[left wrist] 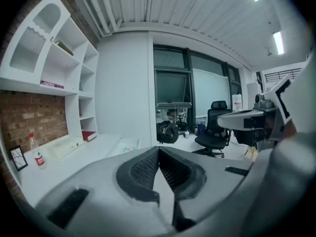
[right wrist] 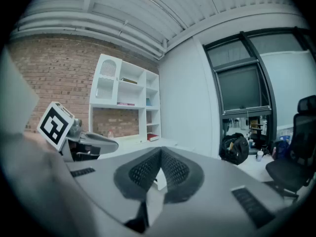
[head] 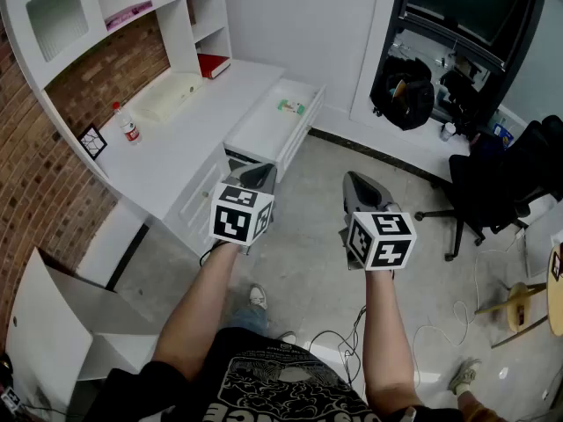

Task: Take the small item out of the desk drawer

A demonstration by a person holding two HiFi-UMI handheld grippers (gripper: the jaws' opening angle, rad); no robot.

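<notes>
Small item (head: pixel 291 106) lies in the open drawer (head: pixel 260 134); our right gripper view misses it.
Short of the drawer, our left gripper (head: pixel 261 173) and right gripper (head: pixel 355 181) have jaws pressed together, empty.

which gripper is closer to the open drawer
The left gripper: in the head view it sits by the near end of the open drawer, while the right gripper is off to the side over the floor.

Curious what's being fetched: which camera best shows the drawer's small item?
Head view: the small green item lies plainly in the open drawer. Left gripper view shows a faint speck; right gripper view, none.
</notes>
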